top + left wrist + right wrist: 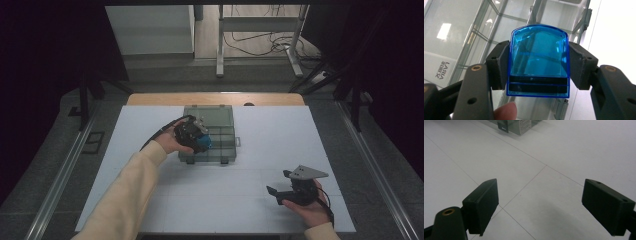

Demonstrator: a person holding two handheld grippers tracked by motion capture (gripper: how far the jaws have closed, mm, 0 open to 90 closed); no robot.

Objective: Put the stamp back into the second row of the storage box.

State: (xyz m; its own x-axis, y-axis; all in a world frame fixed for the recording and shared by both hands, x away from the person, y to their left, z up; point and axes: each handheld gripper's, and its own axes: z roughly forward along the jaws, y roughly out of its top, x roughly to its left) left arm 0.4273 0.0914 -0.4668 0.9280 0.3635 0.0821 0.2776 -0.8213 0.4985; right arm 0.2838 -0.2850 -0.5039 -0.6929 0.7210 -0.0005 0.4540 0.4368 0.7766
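Blue translucent piece (539, 62) sits clamped between the jaws of your left gripper (199, 140), above the clear compartment box (222, 120) near the table's (280, 130) far edge. Your right gripper (280, 186) hangs released, jaws wide, near the near right corner.

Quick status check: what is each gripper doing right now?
Left gripper: closed on a blue clear plastic piece, over the compartment box.
Right gripper: open, holding nothing, above the white table.

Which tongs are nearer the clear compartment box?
Left. The left tongs hold a blue transparent piece right over the clear compartment box; the right tongs sit open, well off toward the table's near-right.
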